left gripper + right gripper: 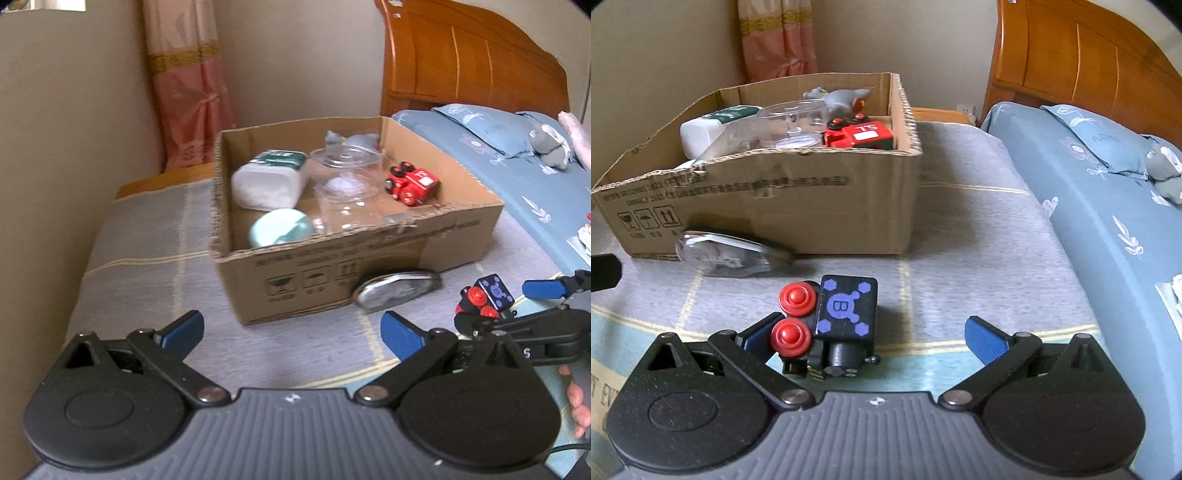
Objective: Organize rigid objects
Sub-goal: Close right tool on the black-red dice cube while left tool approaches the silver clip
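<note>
A cardboard box (436, 240) (812, 206) stands on the grey blanket. It holds a white bottle (266, 181), a clear glass jar (347, 173), a red toy train (412, 184) (860, 134), a pale green round lid (280, 227) and a grey toy (838, 98). A glass lid (395, 290) (731, 254) leans against the box front. A black toy train with red wheels (831, 325) (487, 299) lies on the blanket between the open fingers of my right gripper (864, 339), close to its left finger. My left gripper (291, 328) is open and empty, in front of the box.
A bed with blue sheet (1108, 221) and wooden headboard (461, 59) lies to the right, with a pillow (487, 125) and a grey plush (550, 144). A pink curtain (188, 85) hangs in the far corner. A wall runs along the left.
</note>
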Demonstrator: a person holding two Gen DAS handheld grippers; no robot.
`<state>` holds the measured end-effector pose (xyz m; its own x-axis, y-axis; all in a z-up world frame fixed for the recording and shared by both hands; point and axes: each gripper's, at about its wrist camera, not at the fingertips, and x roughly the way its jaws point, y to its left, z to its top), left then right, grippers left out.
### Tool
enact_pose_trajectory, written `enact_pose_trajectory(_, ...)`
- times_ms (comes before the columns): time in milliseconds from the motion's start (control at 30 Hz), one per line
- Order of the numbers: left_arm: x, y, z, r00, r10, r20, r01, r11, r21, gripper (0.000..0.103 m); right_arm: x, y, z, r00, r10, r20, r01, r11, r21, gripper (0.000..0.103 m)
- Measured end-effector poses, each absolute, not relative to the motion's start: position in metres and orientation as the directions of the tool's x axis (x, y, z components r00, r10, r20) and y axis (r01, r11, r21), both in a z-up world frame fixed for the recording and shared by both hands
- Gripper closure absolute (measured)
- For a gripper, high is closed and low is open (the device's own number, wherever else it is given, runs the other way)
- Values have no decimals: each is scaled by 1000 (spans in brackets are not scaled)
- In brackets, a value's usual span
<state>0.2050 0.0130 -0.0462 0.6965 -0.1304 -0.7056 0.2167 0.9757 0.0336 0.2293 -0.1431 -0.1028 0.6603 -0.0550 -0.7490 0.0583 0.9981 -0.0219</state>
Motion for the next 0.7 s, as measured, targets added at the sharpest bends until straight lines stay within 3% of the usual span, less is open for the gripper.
enact_pose_trajectory(467,220,-40,-61,676,-198,-709,246,969,-36,2,214,-155,-104,686,44,-726,-84,996,-18,0)
enact_pose_trajectory(700,225,-62,-73,699,-172,-694,239,971,1,2,212,-156,-105,694,58,-717,-103,994,-20,0)
